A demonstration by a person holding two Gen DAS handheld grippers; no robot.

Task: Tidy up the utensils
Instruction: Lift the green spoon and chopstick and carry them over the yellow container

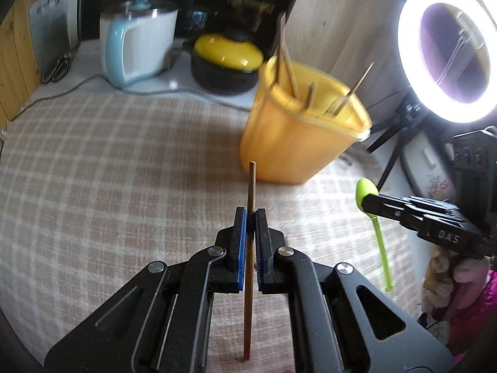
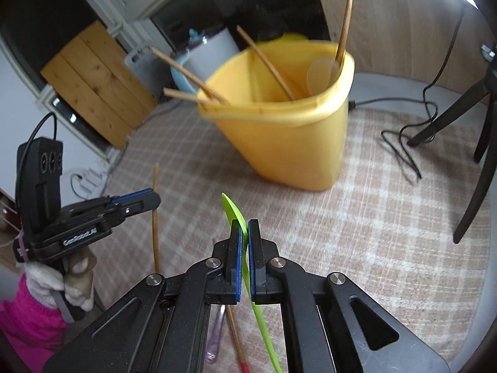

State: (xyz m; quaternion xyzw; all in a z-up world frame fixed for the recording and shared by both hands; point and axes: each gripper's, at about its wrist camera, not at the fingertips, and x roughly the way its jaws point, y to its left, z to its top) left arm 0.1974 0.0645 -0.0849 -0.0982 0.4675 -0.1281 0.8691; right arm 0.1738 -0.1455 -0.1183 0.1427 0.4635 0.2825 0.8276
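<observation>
A yellow plastic bin (image 1: 298, 136) stands on the checked cloth and holds several wooden chopsticks (image 1: 287, 59); it also shows in the right wrist view (image 2: 289, 136), with a pale spoon (image 2: 320, 74) inside. My left gripper (image 1: 251, 214) is shut on a brown wooden chopstick (image 1: 250, 186), held upright short of the bin; it also appears in the right wrist view (image 2: 155, 197). My right gripper (image 2: 245, 230) is shut on a green plastic spoon (image 2: 231, 211), held above the cloth to the right of the left gripper; it also shows in the left wrist view (image 1: 368, 203), where the green spoon (image 1: 380, 242) hangs down.
Behind the bin are a blue-white kettle (image 1: 136, 46), a black pot with a yellow lid (image 1: 226, 62) and scissors (image 1: 57, 68). A ring light (image 1: 450, 65) on a tripod (image 2: 478, 143) stands at the right with a cable (image 2: 410, 143). A clear utensil handle (image 2: 216, 335) and a red-tipped chopstick (image 2: 237, 342) lie on the cloth (image 1: 108, 171).
</observation>
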